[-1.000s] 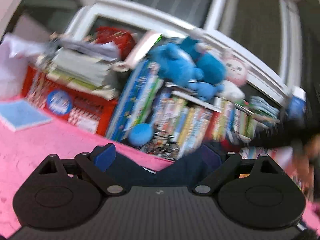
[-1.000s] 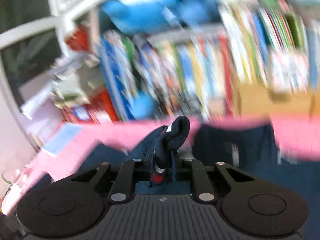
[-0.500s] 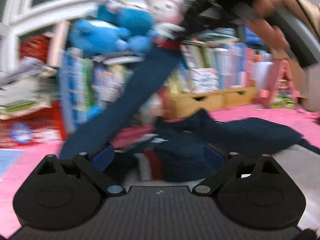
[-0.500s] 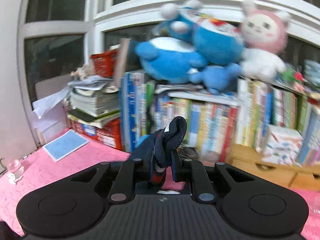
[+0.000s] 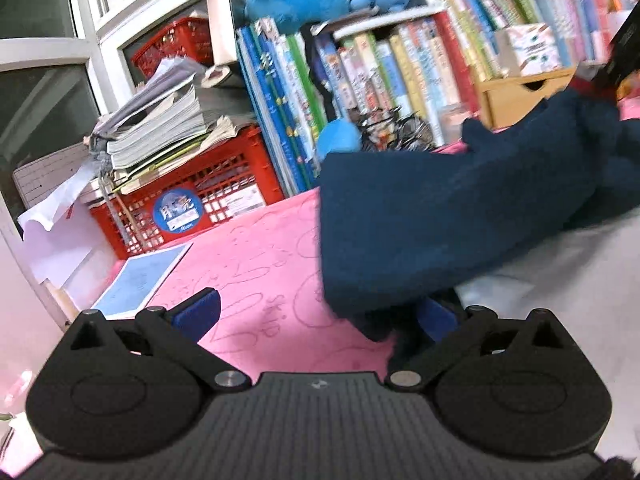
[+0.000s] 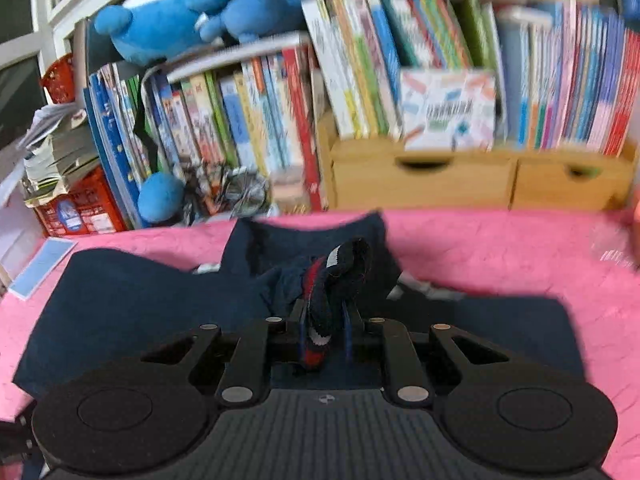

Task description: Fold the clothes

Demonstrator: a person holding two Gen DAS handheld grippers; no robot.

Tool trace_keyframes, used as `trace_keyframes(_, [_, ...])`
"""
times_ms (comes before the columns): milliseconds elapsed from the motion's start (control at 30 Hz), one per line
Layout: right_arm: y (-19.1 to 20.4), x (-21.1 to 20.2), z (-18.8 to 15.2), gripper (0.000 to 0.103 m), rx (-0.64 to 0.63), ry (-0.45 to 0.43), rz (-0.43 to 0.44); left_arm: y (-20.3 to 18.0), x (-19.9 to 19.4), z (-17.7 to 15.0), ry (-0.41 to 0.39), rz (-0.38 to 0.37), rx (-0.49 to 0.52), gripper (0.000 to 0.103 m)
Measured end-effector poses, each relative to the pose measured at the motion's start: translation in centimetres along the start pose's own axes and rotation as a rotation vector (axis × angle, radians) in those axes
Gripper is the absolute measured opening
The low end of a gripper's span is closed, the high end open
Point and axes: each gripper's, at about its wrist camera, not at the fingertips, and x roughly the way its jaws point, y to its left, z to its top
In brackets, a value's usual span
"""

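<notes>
A navy garment (image 6: pixel 140 300) lies spread on the pink cover (image 6: pixel 500 248). My right gripper (image 6: pixel 325 322) is shut on its ribbed cuff (image 6: pixel 340 268), navy with red and white stripes, which sticks up between the fingers. In the left wrist view the same navy garment (image 5: pixel 440 208) hangs in a broad fold from the upper right, where a black tool (image 5: pixel 624 52) holds it up. My left gripper (image 5: pixel 316 314) is open wide. The fold's lower corner drapes over its right pad (image 5: pixel 438 320); the left pad (image 5: pixel 196 312) is bare above the pink cover (image 5: pixel 248 264).
Along the back stand a red crate (image 5: pixel 192 204) under a stack of papers (image 5: pixel 156 128), a row of books (image 6: pixel 360 92), blue plush toys (image 6: pixel 168 20) and wooden drawers (image 6: pixel 424 180). A blue notebook (image 5: pixel 140 280) lies on the pink cover at the left.
My right gripper has come down toward the pink cover with the striped cuff still pinched. The garment, stretched up as a strip half a second ago, now hangs lower and broader. The left view rolled and swung.
</notes>
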Motion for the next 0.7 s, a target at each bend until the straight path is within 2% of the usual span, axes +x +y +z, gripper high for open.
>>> trace_keyframes(133, [-0.2,-2.7,1.6,0.019,-0.082,-0.115,-0.070,0.0,0.9,-0.2,0.031,0.103,0.027,0.103])
trace_keyframes(200, [-1.0,-3.0,1.9,0.020,-0.087,-0.125,-0.094,0.6,1.0,-0.4,0.054,0.106,-0.004,0.103])
trace_keyframes(333, [-3.0,-1.7,0.6,0.021,-0.078,-0.077,-0.128,1.7,0.7,-0.7,0.082,0.063,-0.065,0.103])
trace_keyframes(533, [-4.9,1.2,-5.1,0.021,-0.092,0.024,-0.196,1.1,0.0,-0.9,0.090,0.061,-0.021,0.103])
trace_keyframes(600, [-5.4,1.7,-7.2,0.021,-0.131,0.041,-0.245,1.4,-0.7,-0.8,0.085,0.051,-0.019,0.103])
trace_keyframes(700, [-6.7,1.8,-9.1,0.021,-0.117,0.054,-0.250,2.0,-2.4,-0.6,0.068,0.038,-0.013,0.103])
